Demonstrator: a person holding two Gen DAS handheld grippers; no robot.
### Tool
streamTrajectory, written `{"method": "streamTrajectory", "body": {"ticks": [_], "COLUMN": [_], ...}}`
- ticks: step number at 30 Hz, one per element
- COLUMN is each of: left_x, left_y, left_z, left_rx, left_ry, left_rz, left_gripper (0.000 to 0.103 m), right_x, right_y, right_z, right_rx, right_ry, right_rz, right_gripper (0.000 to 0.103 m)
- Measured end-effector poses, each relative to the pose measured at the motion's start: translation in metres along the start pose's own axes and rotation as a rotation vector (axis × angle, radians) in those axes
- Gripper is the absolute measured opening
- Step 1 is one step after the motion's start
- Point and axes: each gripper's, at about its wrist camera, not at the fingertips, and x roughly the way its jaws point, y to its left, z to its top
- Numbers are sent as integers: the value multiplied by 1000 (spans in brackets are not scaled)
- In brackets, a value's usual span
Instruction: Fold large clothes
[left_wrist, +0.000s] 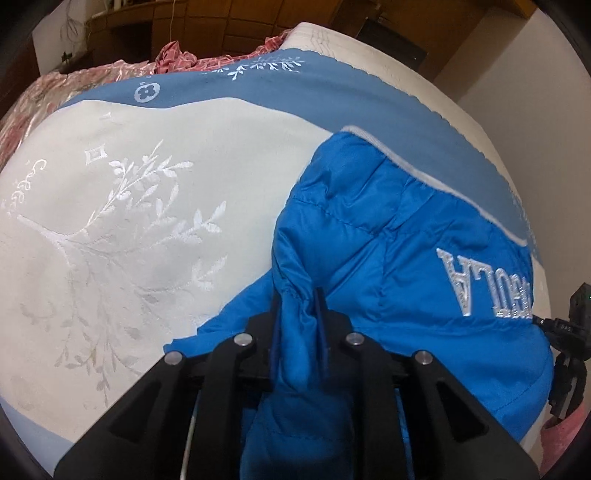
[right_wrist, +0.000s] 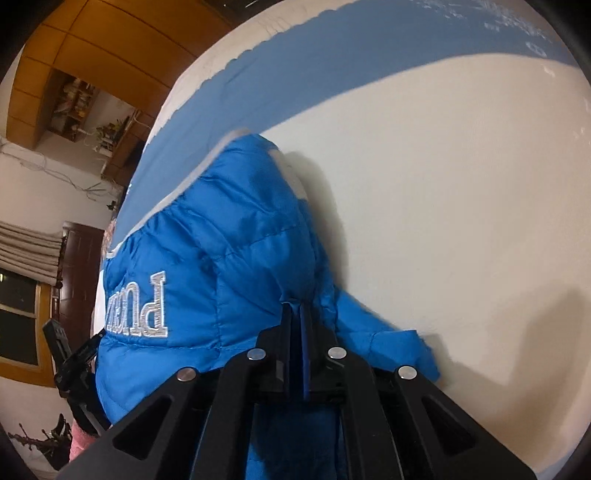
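A bright blue puffer jacket (left_wrist: 388, 258) with silver embroidered lettering and a grey trimmed edge lies on the bed, partly lifted. My left gripper (left_wrist: 298, 299) is shut on a bunched fold of the jacket at its near left side. In the right wrist view the same jacket (right_wrist: 229, 236) rises in front of me, and my right gripper (right_wrist: 295, 308) is shut on a thin fold of it at its near right side. The other gripper shows at the frame edge in each view: the right one (left_wrist: 570, 350) and the left one (right_wrist: 74, 358).
The bed cover (left_wrist: 129, 221) is cream with white embroidered leaves and a blue border (left_wrist: 332, 92). Pink patterned bedding (left_wrist: 173, 55) is bunched at the far end. Wooden panelling and shelves (right_wrist: 74, 103) stand beyond the bed; a window (right_wrist: 18, 317) is at left.
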Motion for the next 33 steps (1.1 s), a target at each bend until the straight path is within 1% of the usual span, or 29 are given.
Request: {"method": "streamTrajectory", "body": {"ticks": [2, 3, 4, 5, 7, 8, 11, 12, 14, 16, 18, 19, 20, 22, 23, 25, 26, 29, 30, 31, 33], "left_x": [-3, -6, -11, -24, -45, -61, -88, -92, -94, -88, -76, -69, -63, -51, -47, -43, -42, -48, -54, -64, -80], "left_y": [-3, -4, -5, -5, -9, -16, -42, -51, -69, -79, -79, -76, -74, -66, -63, -59, -60, -65, -67, -70, -78], "left_z": [3, 5, 7, 7, 5, 1, -17, -24, -41, -56, -70, -77, -84, -93, -98, -101, -101, -95, -95, -96, -101], "left_rx": [6, -2, -12, -21, -13, 6, 74, 99, 154, 175, 179, 171, 173, 184, 182, 174, 179, 188, 184, 184, 200], "left_ry": [19, 20, 18, 1, -49, -81, -114, -119, -122, -116, -95, -84, -85, -90, -90, -97, -95, -71, -74, -90, -128], "left_rz": [23, 39, 56, 69, 68, 64, 36, 32, 48, 46, 60, 59, 67, 57, 44, 31, 36, 67, 70, 64, 45], "left_gripper": [19, 23, 27, 28, 28, 28, 28, 28, 30, 30, 30, 30, 30, 31, 31, 31, 31, 30, 29, 29, 34], "right_x": [-3, -8, -16, -26, -45, -58, -79, -80, -77, -70, -57, -48, -37, -19, -9, 0, 1, -6, -14, -22, -38], "right_y": [0, 2, 5, 10, 20, 28, 55, 63, 84, 91, 94, 99, 99, 95, 89, 78, 75, 79, 83, 86, 99], "right_z": [0, -1, -3, -6, -9, -15, -34, -41, -64, -72, -86, -86, -90, -100, -104, -106, -105, -98, -98, -98, -109], "right_rx": [6, -5, -16, -27, -51, -68, -127, -153, -216, -233, -238, -236, -239, -251, -242, -204, -192, -178, -174, -175, -202], "right_ry": [-7, -17, -33, -55, -102, -128, -149, -147, -150, -152, -146, -141, -131, -122, -118, -116, -113, -94, -102, -115, -143], "right_rz": [-7, -28, -52, -71, -99, -99, -55, -55, -80, -92, -104, -110, -132, -169, -165, -126, -119, -140, -140, -128, -80], "right_gripper": [4, 5, 9, 10, 12, 12, 12, 12, 12, 12, 12, 12, 12, 9, 8, 7, 7, 7, 12, 12, 12]}}
